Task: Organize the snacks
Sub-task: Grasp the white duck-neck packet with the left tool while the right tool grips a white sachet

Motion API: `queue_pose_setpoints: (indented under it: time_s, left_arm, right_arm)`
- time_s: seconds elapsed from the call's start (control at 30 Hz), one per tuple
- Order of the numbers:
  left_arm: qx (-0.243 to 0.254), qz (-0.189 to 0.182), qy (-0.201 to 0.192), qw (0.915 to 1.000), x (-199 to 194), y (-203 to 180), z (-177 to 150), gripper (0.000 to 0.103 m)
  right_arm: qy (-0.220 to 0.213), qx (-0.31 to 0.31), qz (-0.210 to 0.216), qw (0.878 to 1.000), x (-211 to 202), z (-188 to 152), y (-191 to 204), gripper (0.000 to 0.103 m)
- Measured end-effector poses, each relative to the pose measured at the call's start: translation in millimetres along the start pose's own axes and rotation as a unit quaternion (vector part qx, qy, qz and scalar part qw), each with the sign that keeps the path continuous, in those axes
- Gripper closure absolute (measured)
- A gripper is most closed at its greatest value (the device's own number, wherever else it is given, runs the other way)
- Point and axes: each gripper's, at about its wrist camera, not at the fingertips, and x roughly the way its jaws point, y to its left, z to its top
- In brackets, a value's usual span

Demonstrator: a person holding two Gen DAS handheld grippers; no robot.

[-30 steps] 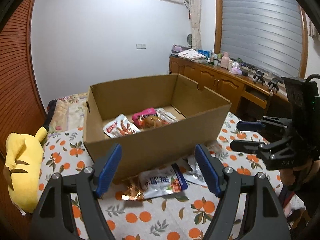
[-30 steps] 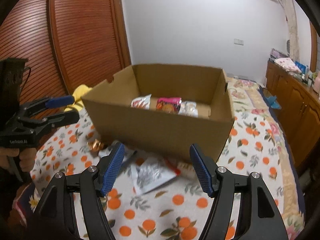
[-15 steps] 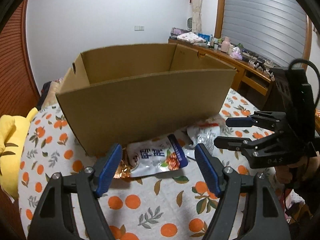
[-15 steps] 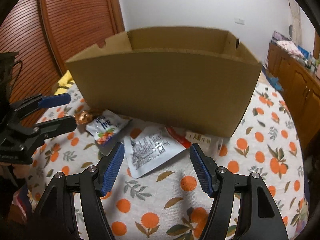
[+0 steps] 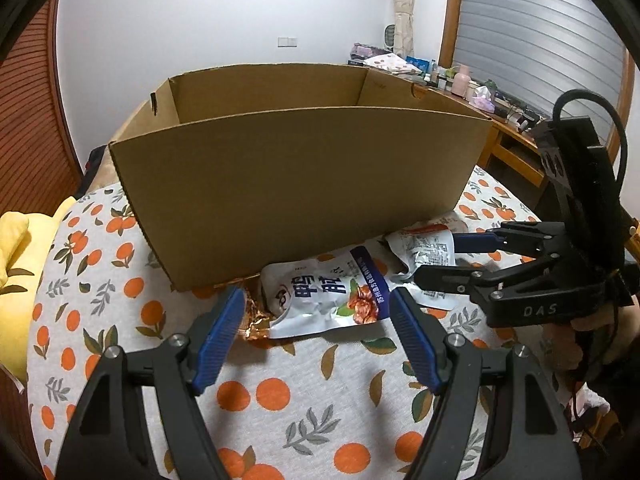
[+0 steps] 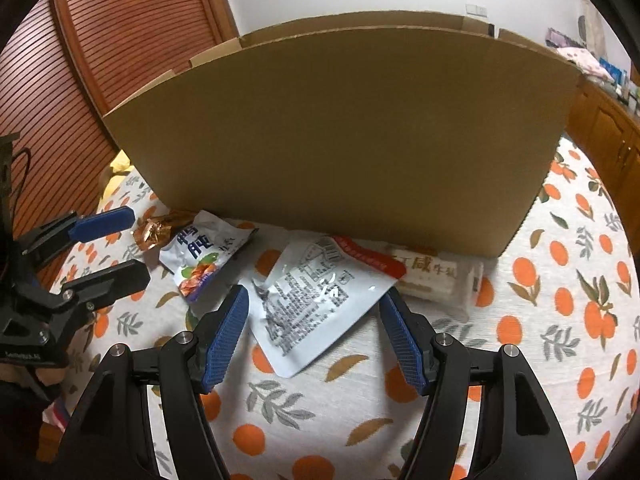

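Note:
A cardboard box [image 5: 296, 184] [image 6: 340, 136] stands on the orange-print cloth; its inside is hidden. In front of it lie a white-and-blue snack pouch [image 5: 328, 296] [image 6: 204, 248], a copper foil wrapper [image 5: 252, 312] [image 6: 154, 230], a silver pouch lying back side up [image 6: 316, 300] [image 5: 428, 248] and a white snack bar [image 6: 436, 276]. My left gripper [image 5: 318, 332] is open, low over the white-and-blue pouch. My right gripper [image 6: 314, 332] is open, low over the silver pouch. Each gripper shows in the other's view, the right one [image 5: 440, 260] and the left one [image 6: 116, 244].
A yellow plush toy [image 5: 16, 264] lies at the left edge of the bed. A wooden slatted wardrobe [image 6: 80, 80] stands on the left. A wooden cabinet with clutter [image 5: 500, 128] runs along the right wall under the shuttered window.
Both grippers have dropped down and moved in toward the packets in front of the box. The box's contents went out of sight behind its near wall. Both stayed open.

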Motion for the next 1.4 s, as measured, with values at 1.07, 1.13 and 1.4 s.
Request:
queue_pose_setpoints:
  time_s: [1.07, 1.13, 1.4]
  left_arm:
    - [-0.011, -0.01, 0.042, 0.999, 38, -6, 17, 0.034]
    - [-0.011, -0.009, 0.045, 0.9989, 41, -6, 17, 0.033]
    - [-0.021, -0.01, 0.067, 0.9975, 59, -6, 15, 0.027]
  right_arm:
    - [-0.033, -0.034, 0.01, 0.999, -25, -25, 16, 0.082]
    - [-0.035, -0.037, 0.011, 0.999, -28, -30, 17, 0.082]
    - [-0.045, -0.04, 0.006, 0.998, -33, -38, 14, 0.082]
